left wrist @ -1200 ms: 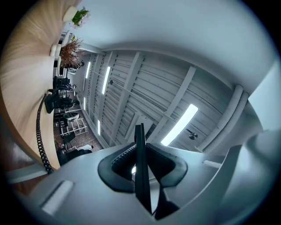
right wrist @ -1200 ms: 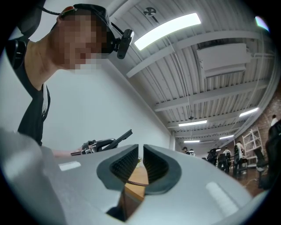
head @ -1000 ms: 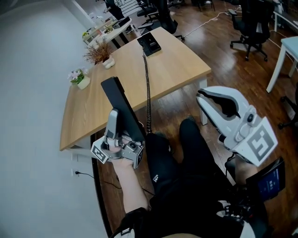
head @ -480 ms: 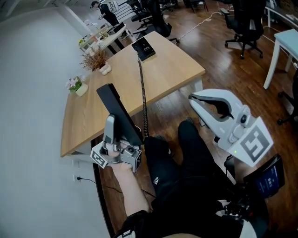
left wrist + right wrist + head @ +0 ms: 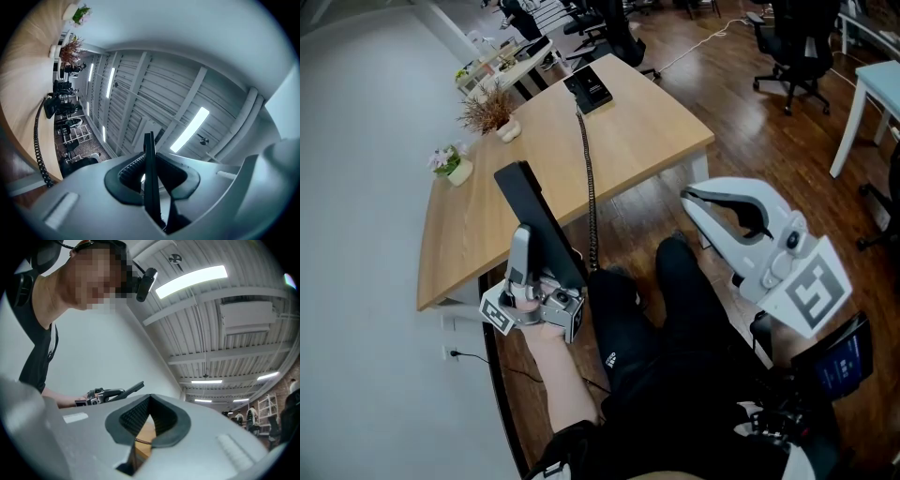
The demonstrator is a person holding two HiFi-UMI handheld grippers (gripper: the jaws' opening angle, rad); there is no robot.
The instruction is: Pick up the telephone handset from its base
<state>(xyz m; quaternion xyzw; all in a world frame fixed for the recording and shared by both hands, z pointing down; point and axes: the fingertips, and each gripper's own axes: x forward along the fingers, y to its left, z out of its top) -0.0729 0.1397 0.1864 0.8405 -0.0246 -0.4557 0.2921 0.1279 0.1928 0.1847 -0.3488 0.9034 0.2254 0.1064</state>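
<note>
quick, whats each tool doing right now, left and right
left tool: closed on the black telephone handset, held clear of the base.
right tool: closed, nothing between its jaws.

Open-plan office, as I see it through the rig. A light wooden surface (image 5: 647,131) carries a desk telephone base (image 5: 588,89) and small potted plants (image 5: 450,162). Black swivel chairs (image 5: 792,42) stand on the dark wood floor (image 5: 750,159). Long strip lights (image 5: 190,280) run along the ribbed ceiling (image 5: 243,343).
</note>
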